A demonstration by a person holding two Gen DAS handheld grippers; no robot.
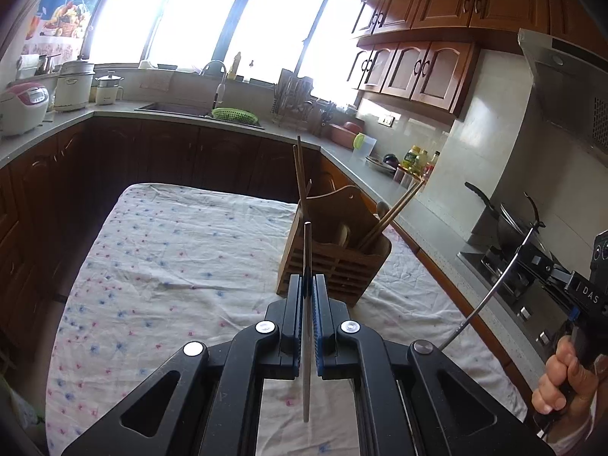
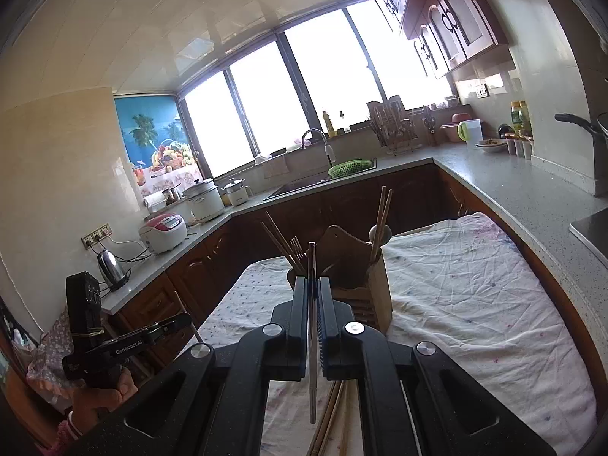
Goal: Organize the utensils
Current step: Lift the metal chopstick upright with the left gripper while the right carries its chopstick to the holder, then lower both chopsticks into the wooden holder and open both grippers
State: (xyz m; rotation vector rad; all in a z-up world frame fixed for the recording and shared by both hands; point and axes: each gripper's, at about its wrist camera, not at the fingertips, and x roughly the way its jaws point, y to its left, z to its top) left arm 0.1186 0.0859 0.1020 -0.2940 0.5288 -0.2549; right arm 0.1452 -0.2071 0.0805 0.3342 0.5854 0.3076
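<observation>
Both claws clamped: left claw [image 1: 308, 296] on a chopstick [image 1: 307, 258], right claw [image 2: 312, 296] on a thin metal utensil [image 2: 312, 266]. Both light, stiff, slick; grip mid-shaft w/ firm pinch.

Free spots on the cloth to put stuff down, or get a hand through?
Cloth is bare left of the wooden holder, out to its far and left edges. In the right wrist view, the stretch between holder and counter is bare too. Crowded: loose chopsticks lie under the right gripper.

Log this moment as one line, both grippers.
left gripper: shut on chopstick | right gripper: shut on metal utensil | wooden holder: upright on cloth
</observation>
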